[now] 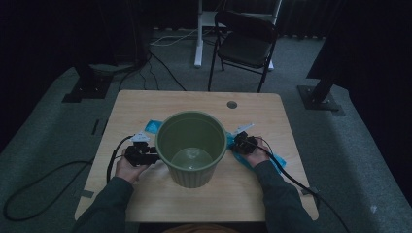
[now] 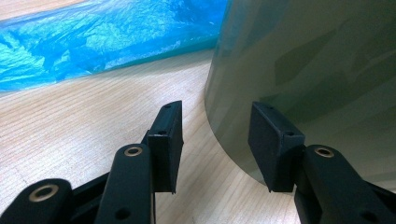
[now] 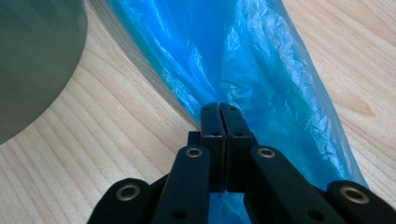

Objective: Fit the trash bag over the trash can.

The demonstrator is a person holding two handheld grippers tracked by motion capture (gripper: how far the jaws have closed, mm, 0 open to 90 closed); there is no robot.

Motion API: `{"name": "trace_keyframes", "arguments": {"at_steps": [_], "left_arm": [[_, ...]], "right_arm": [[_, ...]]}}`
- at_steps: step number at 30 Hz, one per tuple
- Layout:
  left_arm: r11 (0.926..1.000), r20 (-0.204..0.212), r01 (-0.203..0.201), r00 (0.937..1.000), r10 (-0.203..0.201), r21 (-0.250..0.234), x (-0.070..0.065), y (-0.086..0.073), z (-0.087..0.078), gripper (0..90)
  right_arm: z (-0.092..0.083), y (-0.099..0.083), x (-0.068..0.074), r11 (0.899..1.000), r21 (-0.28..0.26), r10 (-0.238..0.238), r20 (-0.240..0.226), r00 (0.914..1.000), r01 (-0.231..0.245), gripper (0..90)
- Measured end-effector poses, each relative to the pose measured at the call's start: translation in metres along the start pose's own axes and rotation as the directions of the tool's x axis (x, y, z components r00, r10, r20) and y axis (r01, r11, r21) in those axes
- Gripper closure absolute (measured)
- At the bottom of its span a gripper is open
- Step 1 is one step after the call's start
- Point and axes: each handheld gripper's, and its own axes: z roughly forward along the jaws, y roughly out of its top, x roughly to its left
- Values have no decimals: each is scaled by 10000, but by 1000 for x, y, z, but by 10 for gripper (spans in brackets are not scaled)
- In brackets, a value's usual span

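A green plastic bin (image 1: pixel 192 145) stands upright in the middle of the wooden table (image 1: pixel 145 104). A blue plastic bag (image 1: pixel 273 163) lies flat beneath and beside it, poking out at the bin's left (image 1: pixel 153 126) and right. My right gripper (image 1: pixel 237 141) is at the bin's right; in the right gripper view it (image 3: pixel 219 112) is shut on a fold of the blue bag (image 3: pixel 261 70), low over the table. My left gripper (image 1: pixel 156 156) sits at the bin's left. Its jaws (image 2: pixel 215 140) stand open with nothing between them, one pad close to the bin wall (image 2: pixel 317 70).
A folding chair (image 1: pixel 245 46) and a white desk leg (image 1: pixel 198 34) stand on the carpet beyond the table. A round cable hole (image 1: pixel 231 104) is near the table's far edge. Black cables trail from both grippers off the table sides.
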Motion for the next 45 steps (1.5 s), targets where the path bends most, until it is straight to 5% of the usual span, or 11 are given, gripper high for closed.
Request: {"name": "trace_keyframes", "arguments": {"at_steps": [11, 22, 45], "left_arm": [[9998, 46, -179, 9998, 179, 95, -7, -4, -6, 552], [9997, 88, -241, 9997, 241, 44, -10, 0, -1, 551], [9994, 664, -143, 9977, 163, -303, -20, 16, 17, 518]], "right_arm": [[-25, 6, -4, 9980, -600, 194, -64, 9998, -197, 895], [-69, 14, -20, 9822, -1758, 666, -75, 9977, -669, 896], [-137, 63, -33, 9636, -2670, 140, 144, 9998, -97, 900]]}}
